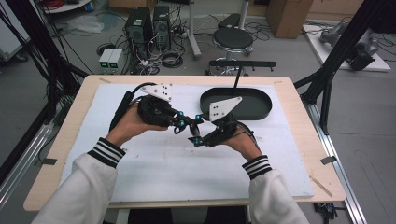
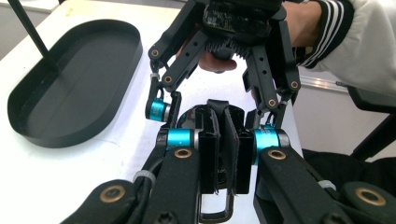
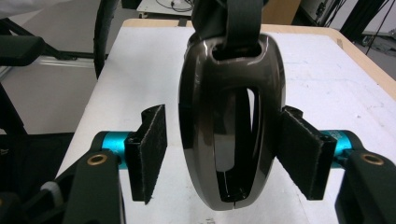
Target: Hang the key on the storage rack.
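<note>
Step in hand looks like a handover, or a two-handed job on a buckle. The left gripper [image 2: 224, 144] is clamped tight on a black strap [image 2: 229, 122]. A dark glossy oval clasp [image 3: 205, 116] hangs off that strap, up in the air over the middle of the white mat [image 1: 187, 172], right where the two grippers meet.

The right gripper [image 3: 224, 154] isn't really on it yet. Its jaws sit either side of the clasp. One pad [image 3: 152, 149] is clearly off the metal with a gap, and the other is at the rim or just touching, hard to say. So I'd call it not gripping.

My guess for the next move: finish the squeeze square on the clasp's edges. It looks slick and rounded, so it could twist or pop out. The left shouldn't let go until the right has it.

Pose: both forearms come in from the near edge, hands angled inward, grippers nose to nose and roughly level. Farther back on the right there's a black oval tray [image 1: 261, 111], well apart from them.
</note>
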The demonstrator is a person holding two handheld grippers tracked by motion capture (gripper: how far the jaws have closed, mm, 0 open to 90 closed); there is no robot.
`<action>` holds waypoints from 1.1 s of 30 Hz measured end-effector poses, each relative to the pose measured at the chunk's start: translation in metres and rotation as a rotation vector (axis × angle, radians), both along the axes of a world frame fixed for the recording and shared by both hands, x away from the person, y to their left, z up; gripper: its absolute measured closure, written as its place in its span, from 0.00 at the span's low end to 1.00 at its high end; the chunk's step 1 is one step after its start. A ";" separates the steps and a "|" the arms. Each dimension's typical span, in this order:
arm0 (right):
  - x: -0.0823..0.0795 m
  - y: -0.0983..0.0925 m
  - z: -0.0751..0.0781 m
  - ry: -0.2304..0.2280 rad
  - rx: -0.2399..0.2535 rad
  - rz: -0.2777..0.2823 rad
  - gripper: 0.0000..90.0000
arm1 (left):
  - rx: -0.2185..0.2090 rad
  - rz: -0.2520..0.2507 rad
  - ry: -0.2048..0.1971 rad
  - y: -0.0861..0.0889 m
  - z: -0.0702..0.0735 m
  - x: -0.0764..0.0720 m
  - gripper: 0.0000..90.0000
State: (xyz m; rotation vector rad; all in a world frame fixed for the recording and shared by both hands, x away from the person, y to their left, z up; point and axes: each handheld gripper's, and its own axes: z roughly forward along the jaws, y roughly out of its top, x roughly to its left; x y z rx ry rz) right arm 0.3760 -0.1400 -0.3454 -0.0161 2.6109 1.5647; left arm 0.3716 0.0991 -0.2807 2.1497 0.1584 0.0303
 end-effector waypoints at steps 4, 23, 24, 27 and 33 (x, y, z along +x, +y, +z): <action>0.001 0.000 0.001 -0.013 -0.009 0.004 0.52 | -0.004 -0.007 0.006 -0.001 -0.001 0.000 0.94; -0.003 -0.005 0.002 0.006 -0.134 -0.017 0.54 | -0.095 0.050 -0.026 0.015 -0.019 0.010 0.53; -0.003 -0.006 0.002 0.006 -0.141 -0.026 0.54 | -0.107 0.085 -0.024 0.019 -0.020 0.010 0.44; -0.002 -0.010 0.004 0.012 -0.128 -0.049 0.54 | -0.145 0.176 -0.015 0.030 -0.023 0.010 0.17; 0.001 -0.018 0.007 0.044 -0.098 -0.111 0.54 | -0.231 0.254 -0.055 0.053 -0.025 0.005 0.02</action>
